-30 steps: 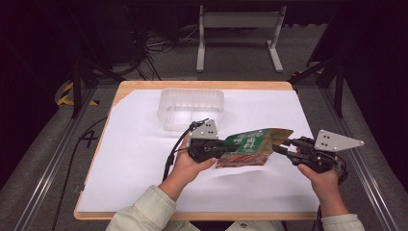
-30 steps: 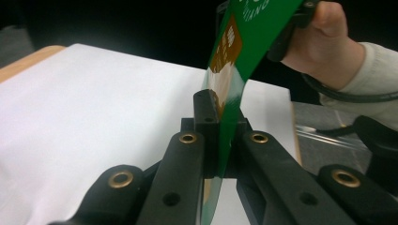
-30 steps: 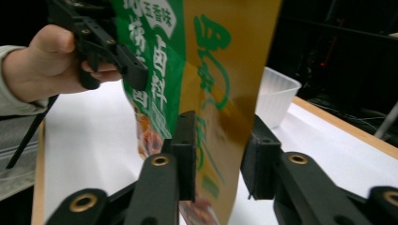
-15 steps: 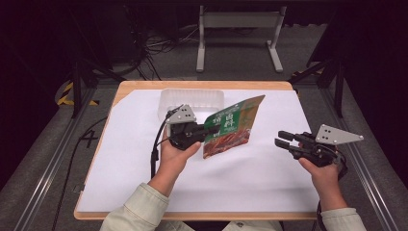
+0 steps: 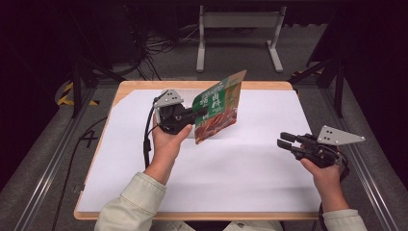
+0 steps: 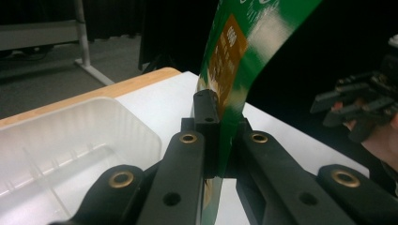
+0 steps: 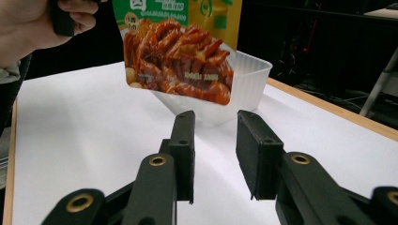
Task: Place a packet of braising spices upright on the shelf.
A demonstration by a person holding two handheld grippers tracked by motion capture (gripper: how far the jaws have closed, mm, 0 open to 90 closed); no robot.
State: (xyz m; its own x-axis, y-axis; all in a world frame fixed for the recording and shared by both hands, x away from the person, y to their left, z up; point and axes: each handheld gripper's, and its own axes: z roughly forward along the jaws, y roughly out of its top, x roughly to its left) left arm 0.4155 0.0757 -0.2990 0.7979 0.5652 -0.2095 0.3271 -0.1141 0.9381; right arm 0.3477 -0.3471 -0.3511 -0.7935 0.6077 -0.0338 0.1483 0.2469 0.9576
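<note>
Pouch [image 5: 216,111] now lifted upright near table's [image 5: 250,192] far edge; my left claw [image 5: 192,115] pinches it, right claw [image 5: 285,140] spread, apart. Lower squarely into tub [image 7: 244,75].

Pouch [image 5: 217,108] hides most of tub [image 7: 244,79] in high view; pouch top cut off, print unreadable in both tool views.

Both grippers, the left [image 5: 192,115] and the right [image 5: 284,140], are black, each topped by a grey three-cornered plate and trailing a black cable. Up close, their jaws are flat black bars on linked arms, pinned with brass-ringed rivets and dotted with small screw holes. The person wears pale greyish-green sleeves [image 5: 130,204] with buttoned-looking cuffs at both wrists.
</note>
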